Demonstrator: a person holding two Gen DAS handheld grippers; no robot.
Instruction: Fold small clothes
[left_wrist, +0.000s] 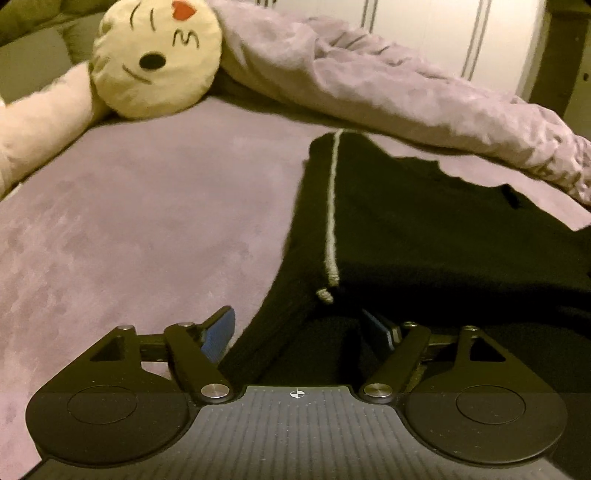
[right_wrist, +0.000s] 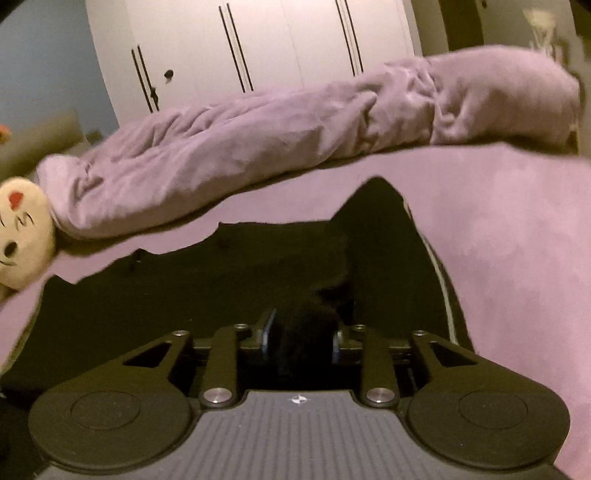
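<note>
A black garment (left_wrist: 424, 229) with a thin white side stripe (left_wrist: 331, 206) lies spread on the purple bed sheet (left_wrist: 147, 229). My left gripper (left_wrist: 301, 332) is open, its blue-padded fingers (left_wrist: 221, 332) standing on either side of the garment's near left edge, with cloth between them. In the right wrist view the same black garment (right_wrist: 221, 280) fills the middle. My right gripper (right_wrist: 301, 343) is shut on a bunched fold of the black cloth at its near edge. The white stripe (right_wrist: 441, 280) runs along the garment's right side.
A rolled purple duvet (right_wrist: 295, 140) lies along the far side of the bed. A cream cat-face plush (left_wrist: 155, 55) with a long pink body (left_wrist: 40, 125) lies at the far left. White wardrobe doors (right_wrist: 258, 44) stand behind the bed.
</note>
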